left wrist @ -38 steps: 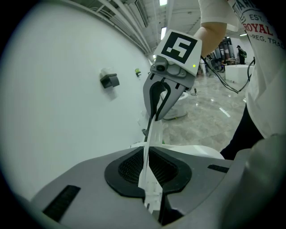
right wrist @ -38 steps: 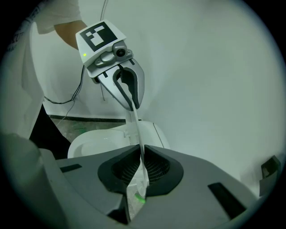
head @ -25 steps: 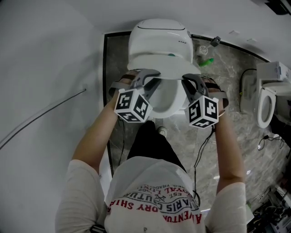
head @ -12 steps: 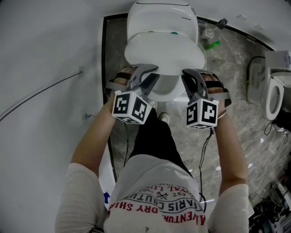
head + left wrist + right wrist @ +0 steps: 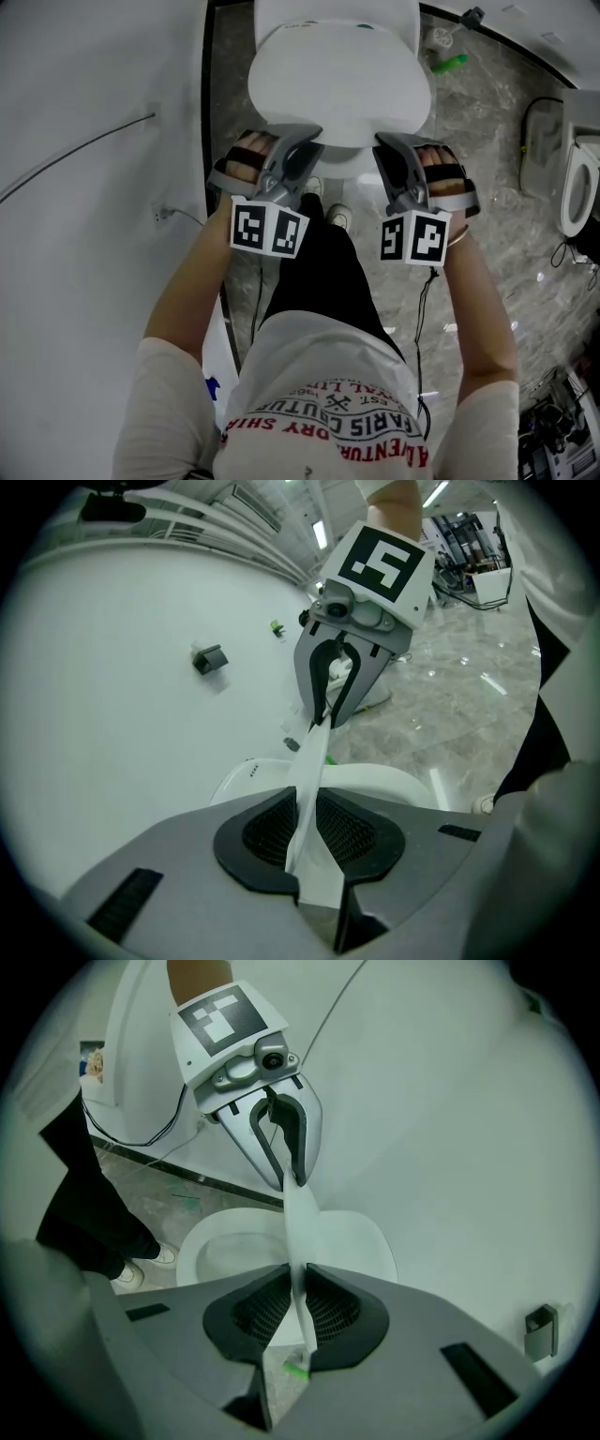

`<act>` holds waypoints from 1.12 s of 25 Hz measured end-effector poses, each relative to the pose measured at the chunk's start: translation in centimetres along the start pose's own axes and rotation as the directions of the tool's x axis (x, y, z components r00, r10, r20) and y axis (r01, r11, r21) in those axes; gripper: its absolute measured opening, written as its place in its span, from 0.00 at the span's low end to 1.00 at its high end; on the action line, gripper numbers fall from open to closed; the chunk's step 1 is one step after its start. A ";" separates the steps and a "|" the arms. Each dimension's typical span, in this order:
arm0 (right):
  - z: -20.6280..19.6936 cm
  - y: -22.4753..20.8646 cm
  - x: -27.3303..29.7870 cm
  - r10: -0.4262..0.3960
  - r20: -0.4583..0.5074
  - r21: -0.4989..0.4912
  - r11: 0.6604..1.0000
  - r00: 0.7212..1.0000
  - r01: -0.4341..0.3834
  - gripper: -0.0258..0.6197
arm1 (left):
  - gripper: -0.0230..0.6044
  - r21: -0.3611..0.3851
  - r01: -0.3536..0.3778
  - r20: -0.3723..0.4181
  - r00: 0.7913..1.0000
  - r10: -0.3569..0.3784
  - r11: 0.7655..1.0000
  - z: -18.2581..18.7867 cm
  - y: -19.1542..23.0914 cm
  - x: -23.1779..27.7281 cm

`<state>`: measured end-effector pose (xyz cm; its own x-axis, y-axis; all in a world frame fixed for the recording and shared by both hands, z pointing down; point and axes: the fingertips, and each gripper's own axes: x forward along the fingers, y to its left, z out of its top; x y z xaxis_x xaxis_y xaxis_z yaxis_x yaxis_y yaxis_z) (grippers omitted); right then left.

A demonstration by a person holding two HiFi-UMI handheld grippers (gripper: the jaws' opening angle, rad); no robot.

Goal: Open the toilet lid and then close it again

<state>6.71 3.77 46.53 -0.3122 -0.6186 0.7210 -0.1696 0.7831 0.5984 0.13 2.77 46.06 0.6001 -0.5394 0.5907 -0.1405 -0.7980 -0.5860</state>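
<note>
The person wore a white short-sleeved T-shirt (image 5: pixel 323 375) with red and black lettering, black trousers (image 5: pixel 323 272) and pale shoes (image 5: pixel 339 217). The left gripper (image 5: pixel 305 148) and right gripper (image 5: pixel 389 152) were grey, with black ribbed pads (image 5: pixel 267 832) and a black-and-white marker cube (image 5: pixel 269 230) each

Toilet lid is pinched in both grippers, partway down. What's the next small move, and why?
Probably lower both grippers together, gently. The left gripper and right gripper clamp the front edge of the toilet lid, the left's jaws having just opened slightly with the lid between them, and the bowl shows uncovered beneath it, so it isn't closed.
</note>
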 end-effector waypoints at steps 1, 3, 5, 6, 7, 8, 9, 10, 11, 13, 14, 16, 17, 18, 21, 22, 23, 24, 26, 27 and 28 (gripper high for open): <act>-0.2 0.7 0.1 -0.005 0.001 -0.008 1.000 1.000 0.005 0.09 | 0.14 0.011 -0.005 -0.006 1.000 0.005 1.000 -0.1 -0.7 0.1; -0.5 2.2 0.3 -0.017 -0.001 -0.022 1.000 1.000 0.017 0.09 | 0.14 0.032 -0.019 -0.019 1.000 0.020 0.999 -0.5 -2.2 0.2; -0.8 3.7 0.6 -0.032 -0.005 -0.031 0.999 0.999 0.032 0.09 | 0.14 0.052 -0.036 -0.030 0.999 0.038 0.998 -1.1 -3.7 0.3; -0.9 4.5 0.9 -0.041 -0.008 -0.039 0.998 0.999 0.040 0.09 | 0.14 0.059 -0.041 -0.036 0.998 0.043 0.997 -1.4 -4.4 0.5; -1.1 5.3 1.1 -0.050 -0.011 -0.050 0.998 0.999 0.049 0.09 | 0.15 0.065 -0.040 -0.043 0.998 0.043 0.997 -1.7 -5.2 0.6; -1.2 6.1 1.3 -0.059 -0.014 -0.063 0.996 0.998 0.058 0.09 | 0.15 0.069 -0.035 -0.051 0.998 0.039 0.997 -2.0 -6.0 0.7; -1.4 6.9 1.5 -0.067 -0.017 -0.075 0.995 0.998 0.066 0.09 | 0.16 0.074 -0.029 -0.061 0.998 0.034 0.997 -2.3 -6.8 0.8; -1.5 7.8 1.7 -0.074 -0.021 -0.083 0.994 0.997 0.072 0.09 | 0.16 0.082 -0.024 -0.070 0.997 0.030 0.996 -2.6 -7.6 0.9; -1.7 8.6 1.8 -0.078 -0.025 -0.089 0.993 0.997 0.076 0.09 | 0.16 0.094 -0.021 -0.078 0.997 0.029 0.995 -2.9 -8.5 1.0; -2.0 10.1 2.3 -0.085 -0.028 -0.095 0.992 0.996 0.082 0.09 | 0.16 0.128 -0.018 -0.098 0.995 0.030 0.992 -3.5 -10.0 1.4; -2.1 10.8 2.7 -0.087 -0.029 -0.096 0.992 0.996 0.083 0.09 | 0.16 0.144 -0.015 -0.108 0.994 0.031 0.989 -3.9 -10.7 1.5; -2.3 12.1 3.4 -0.091 -0.030 -0.099 0.991 0.995 0.087 0.09 | 0.17 0.159 -0.007 -0.122 0.992 0.027 0.987 -4.8 -11.9 1.9; -2.3 12.7 3.8 -0.094 -0.032 -0.103 0.991 0.995 0.090 0.09 | 0.17 0.158 -0.003 -0.125 0.992 0.023 0.987 -5.2 -12.4 2.0; -2.3 13.2 4.1 -0.096 -0.033 -0.109 0.990 0.995 0.092 0.09 | 0.18 0.154 0.000 -0.129 0.991 0.020 0.988 -5.6 -12.9 2.1; -2.6 14.8 5.0 -0.084 -0.044 -0.129 0.989 0.995 0.078 0.09 | 0.18 0.150 0.007 -0.145 0.989 0.015 0.989 -6.5 -14.4 2.7; -2.8 15.3 5.3 -0.079 -0.050 -0.132 0.989 0.996 0.072 0.09 | 0.18 0.151 0.009 -0.152 0.988 0.014 0.988 -6.8 -14.9 2.9; -3.0 15.8 5.6 -0.077 -0.057 -0.134 0.989 0.995 0.069 0.10 | 0.19 0.154 0.010 -0.159 0.987 0.015 0.988 -7.0 -15.4 3.2; -3.2 16.3 5.9 -0.078 -0.063 -0.136 0.988 0.995 0.069 0.10 | 0.19 0.158 0.012 -0.164 0.986 0.015 0.987 -7.3 -15.9 3.4; -3.5 17.3 6.3 -0.079 -0.071 -0.133 0.989 0.994 0.069 0.10 | 0.19 0.152 0.020 -0.167 0.986 0.005 0.988 -7.7 -17.0 3.7; -3.6 17.9 6.5 -0.076 -0.075 -0.132 0.989 0.994 0.066 0.11 | 0.19 0.140 0.028 -0.169 0.986 -0.004 0.990 -7.9 -17.5 3.8; -3.7 18.4 6.8 -0.074 -0.079 -0.133 0.989 0.994 0.063 0.11 | 0.20 0.129 0.035 -0.172 0.985 -0.012 0.991 -8.2 -18.0 4.0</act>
<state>4.96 13.69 63.75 -0.2237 -0.6778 0.7004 -0.0632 0.7272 0.6836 -1.38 12.81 63.49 0.4572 -0.5678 0.6845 -0.0164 -0.7749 -0.6319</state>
